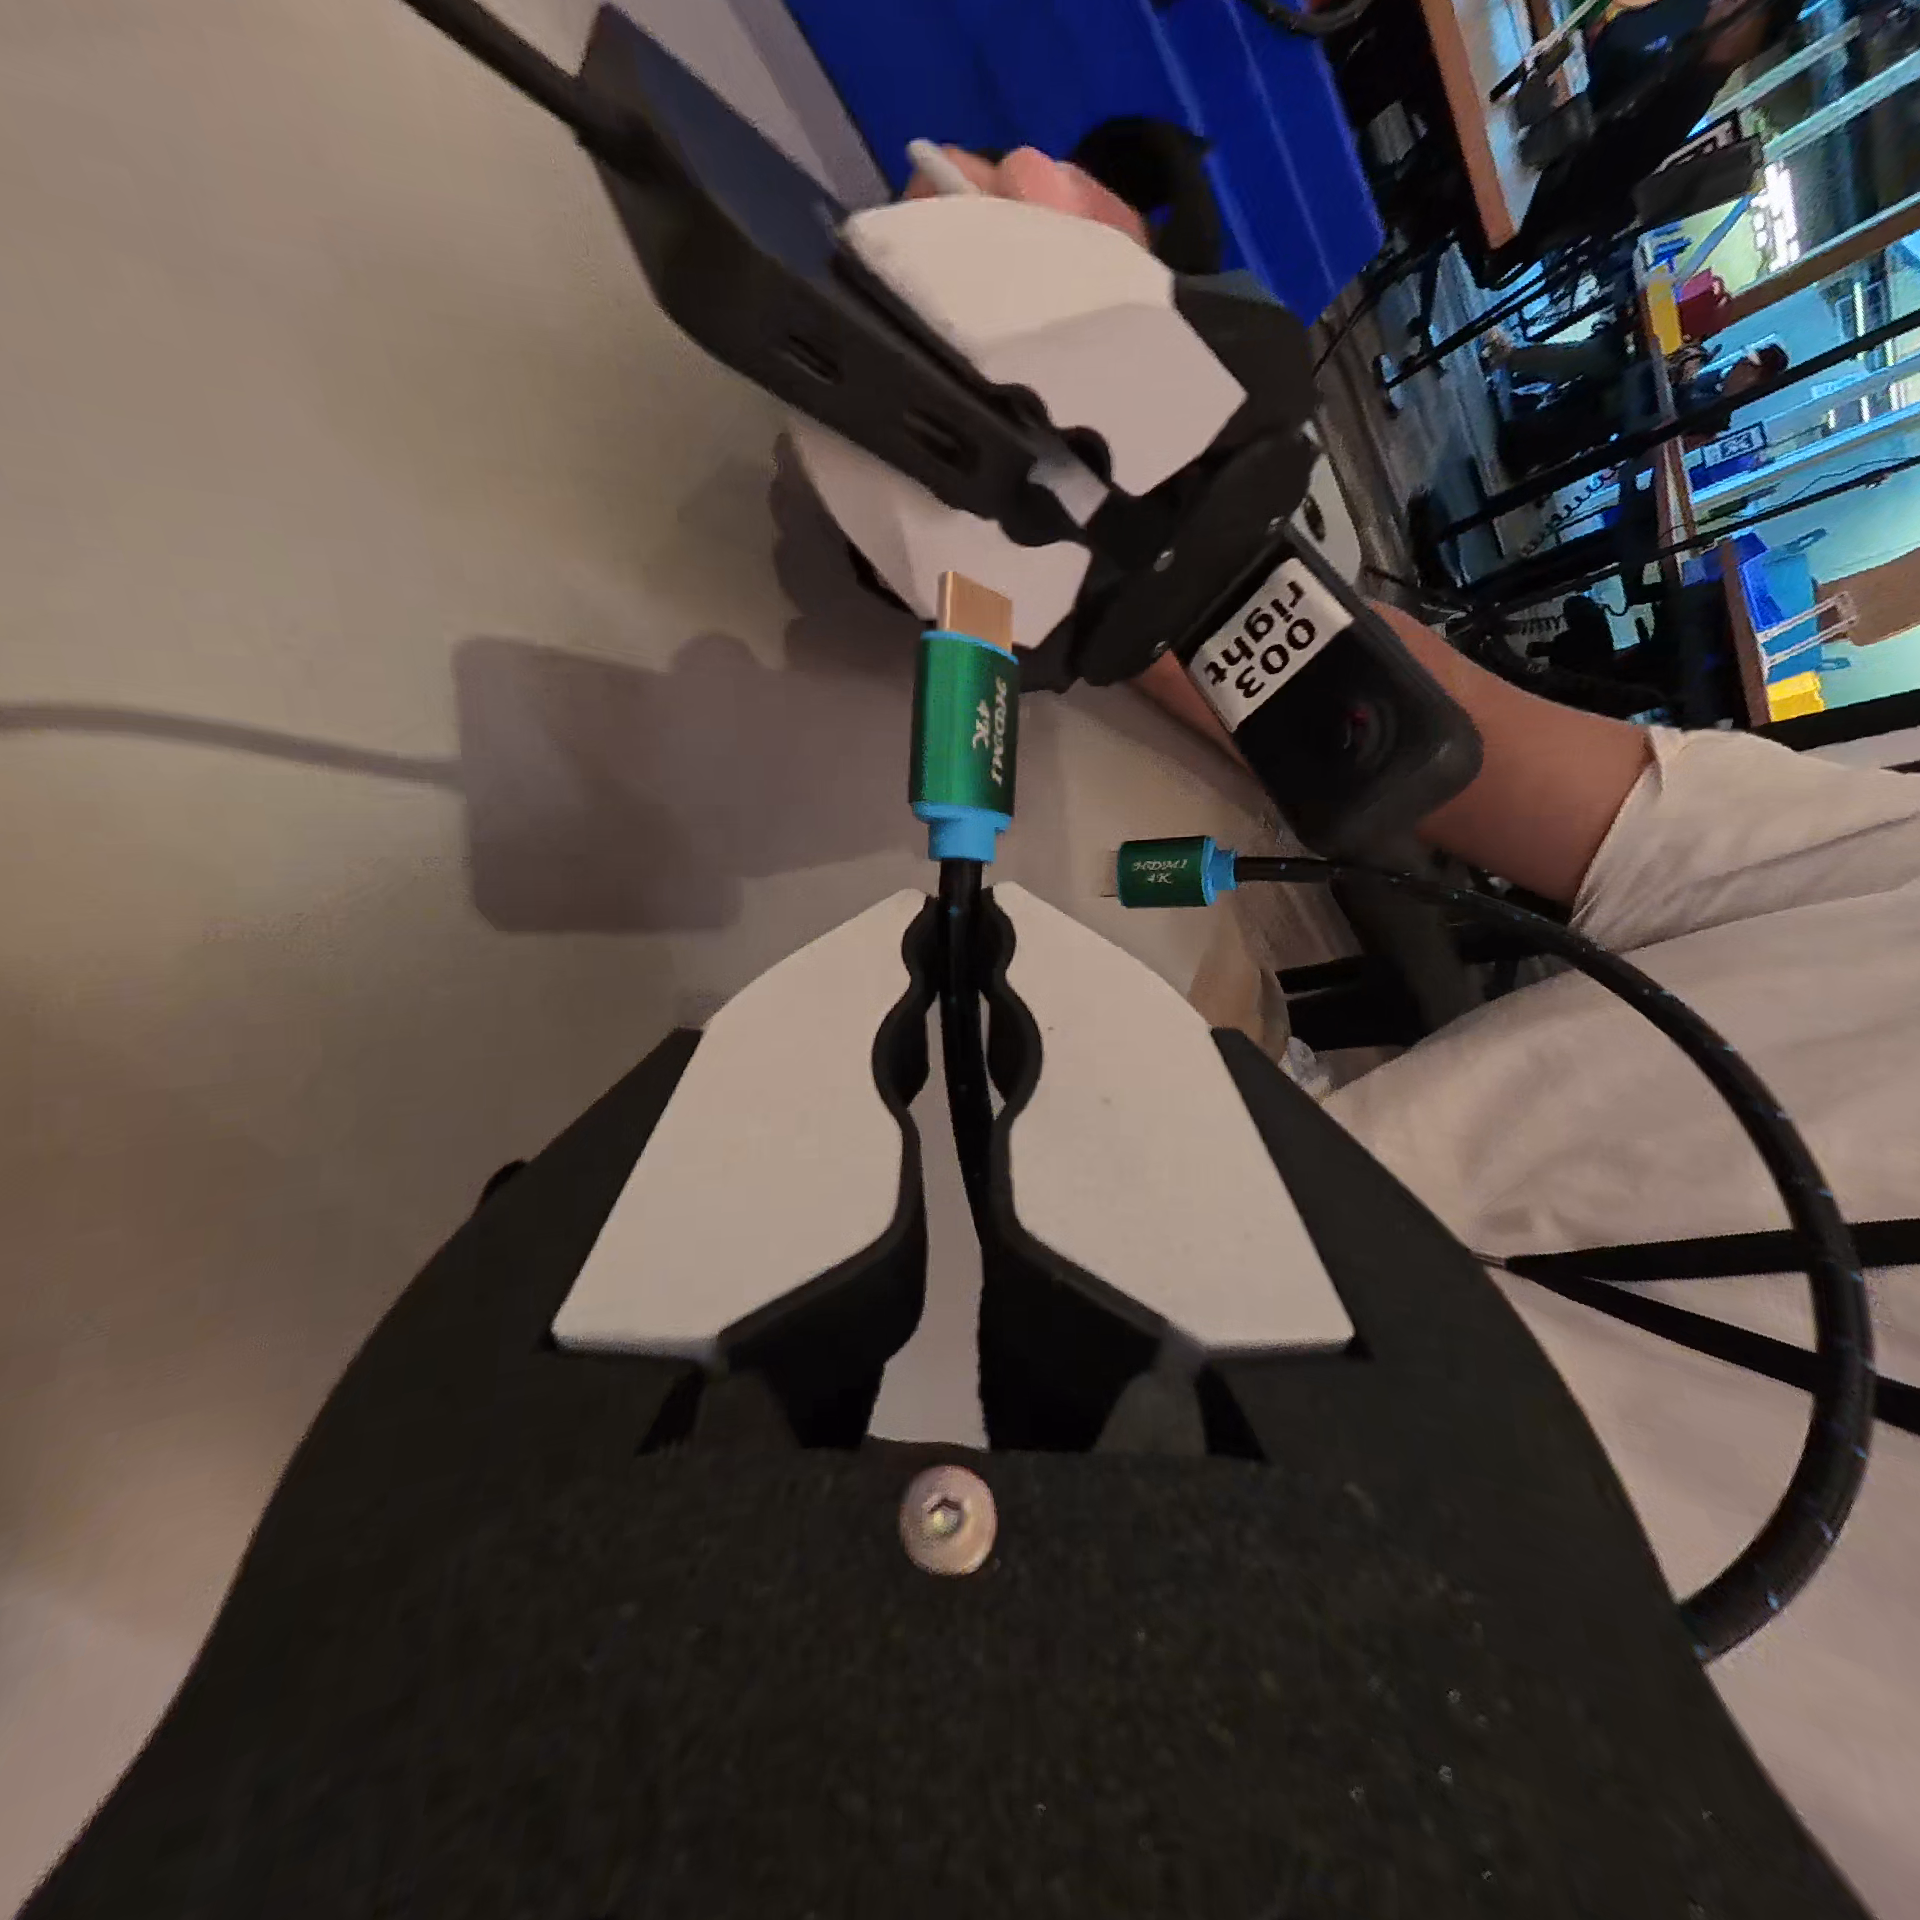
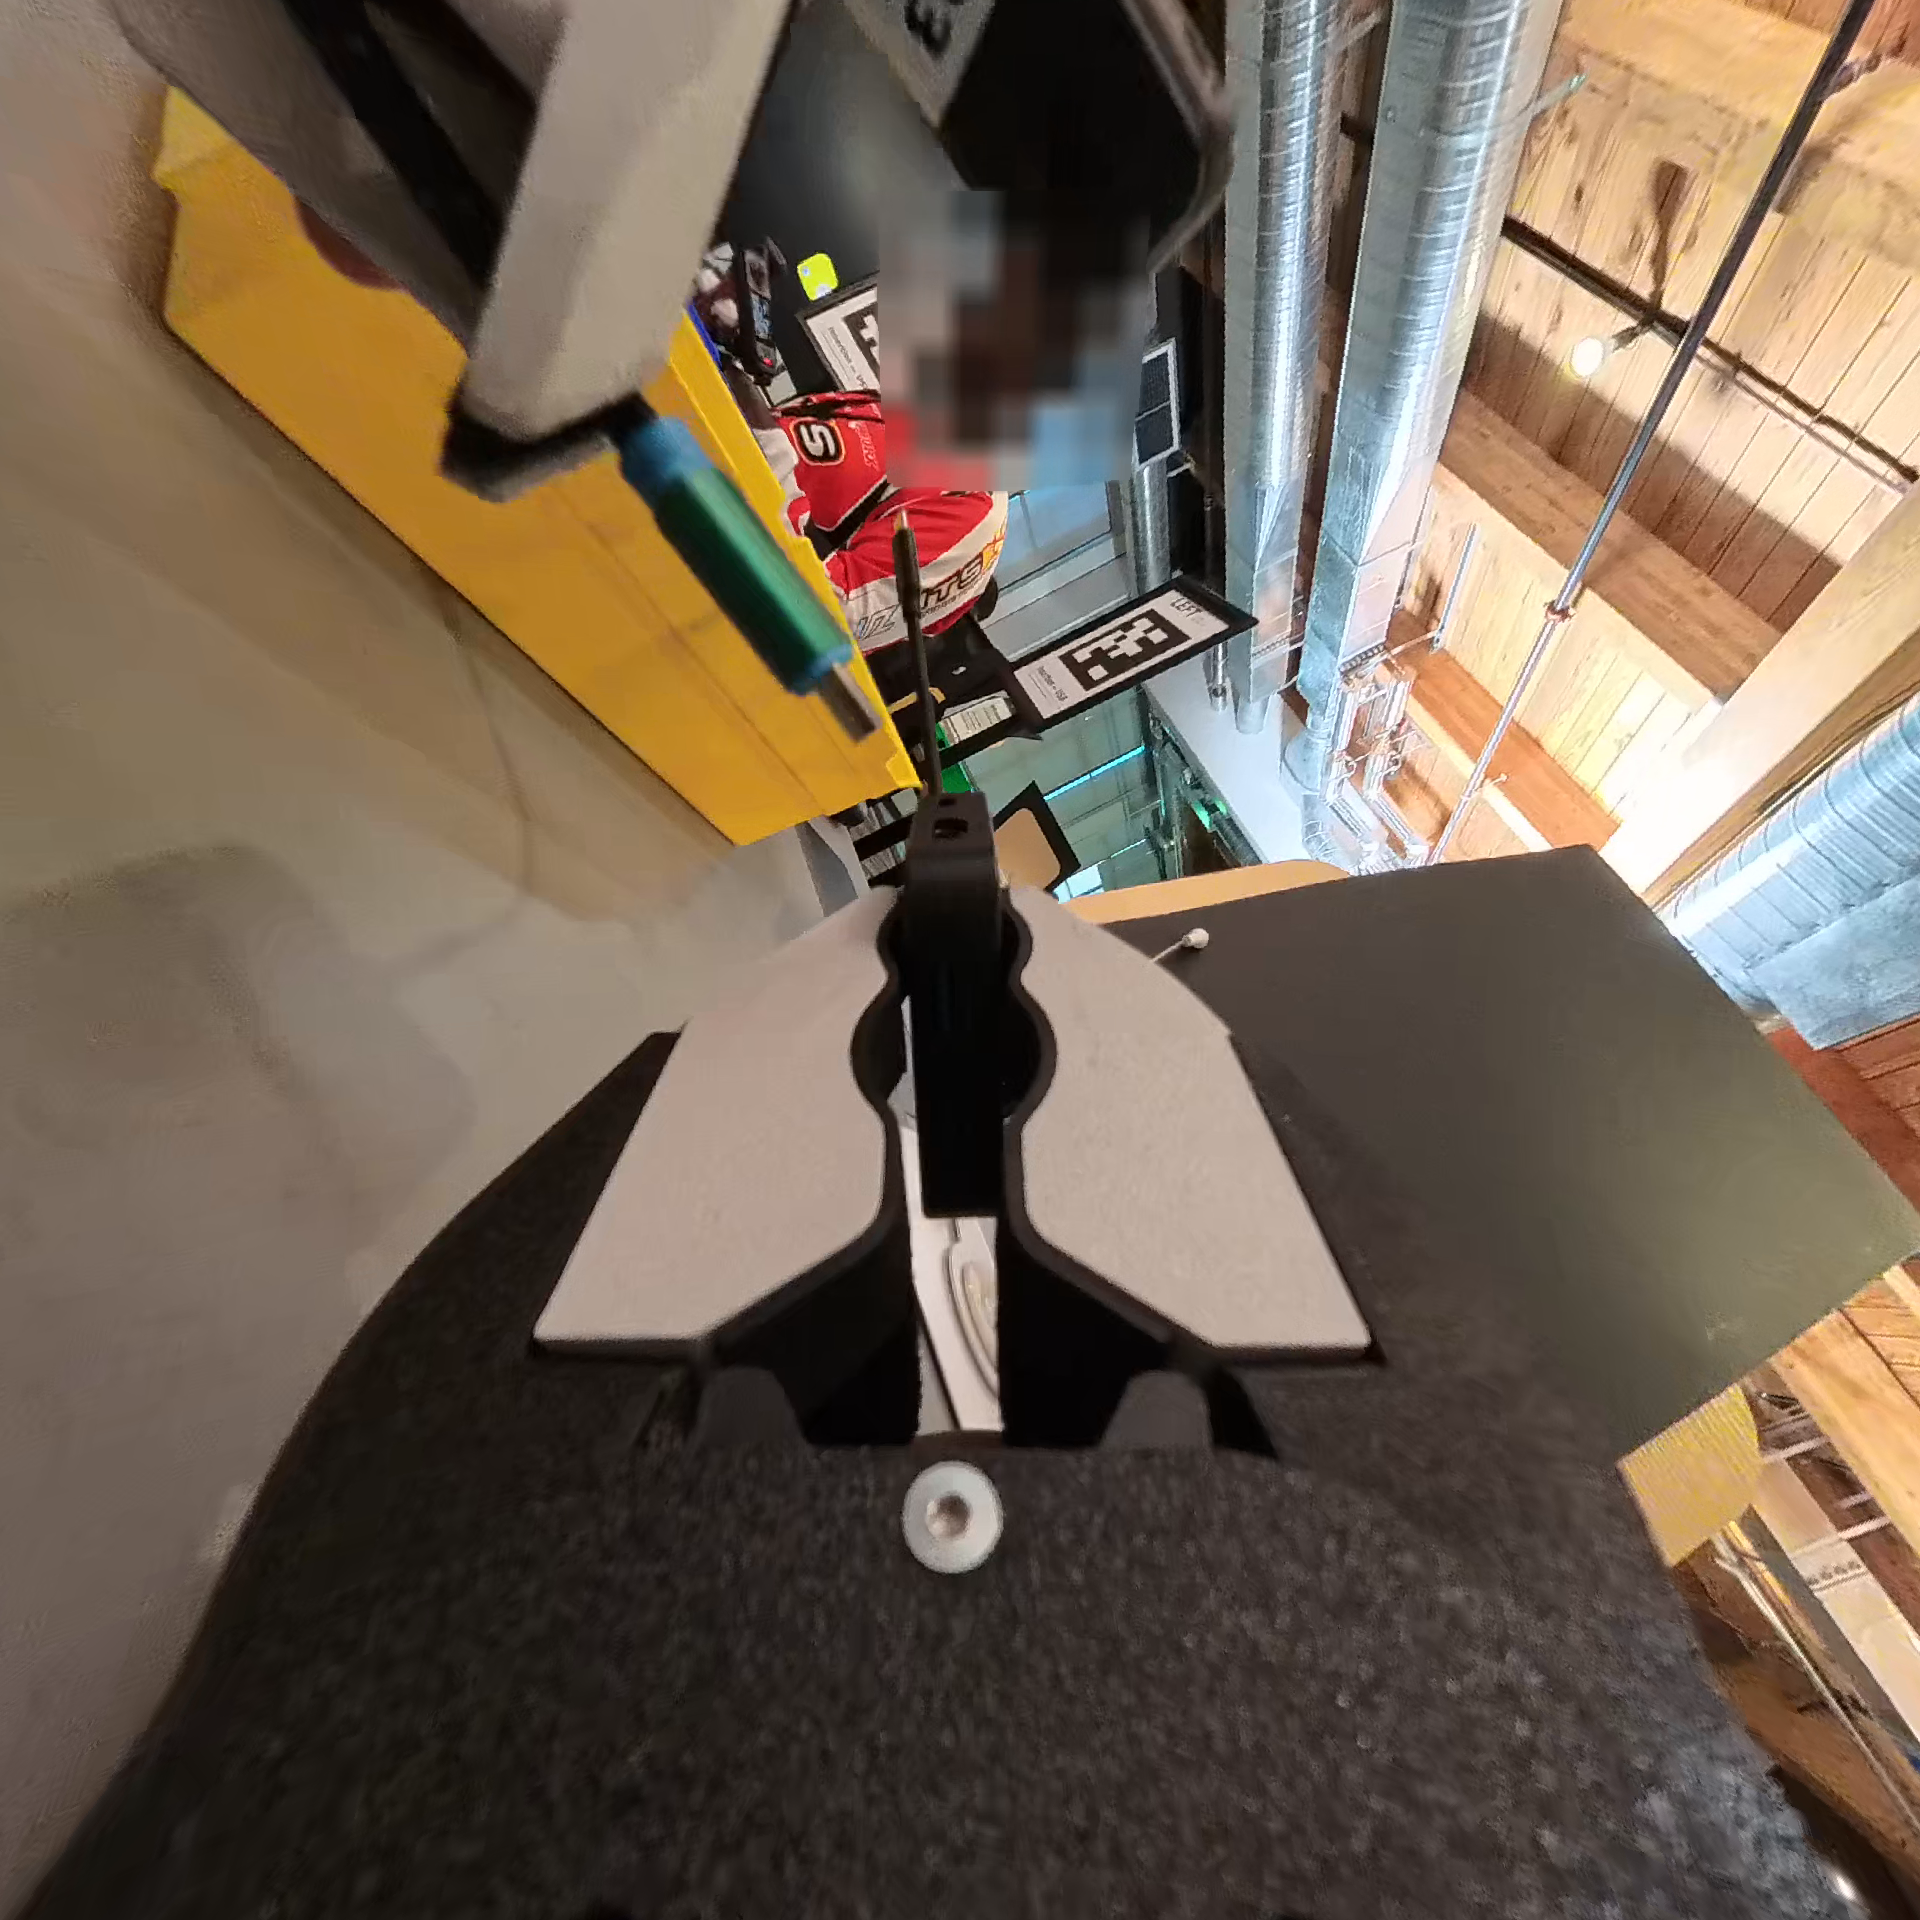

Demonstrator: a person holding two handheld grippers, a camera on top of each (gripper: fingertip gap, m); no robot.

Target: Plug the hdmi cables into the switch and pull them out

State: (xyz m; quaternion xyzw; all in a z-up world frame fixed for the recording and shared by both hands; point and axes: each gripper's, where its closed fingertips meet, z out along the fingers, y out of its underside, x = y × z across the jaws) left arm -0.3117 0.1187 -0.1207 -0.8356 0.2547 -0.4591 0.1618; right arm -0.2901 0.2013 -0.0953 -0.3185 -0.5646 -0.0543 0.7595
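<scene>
Two tongs: left (image 1: pixel 958 935) pinches cable (image 1: pixel 961 1049), right (image 2: pixel 951 935) clamps switch (image 2: pixel 948 997).

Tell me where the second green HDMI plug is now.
In the left wrist view, the second plug lies loose right of the left gripper, just below the right gripper's camera.

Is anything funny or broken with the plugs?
Nothing looks broken. One thing is odd: the left tongs pinch the cable below the green plug, not the plug itself. The plug stands free, outside the black switch.
</scene>
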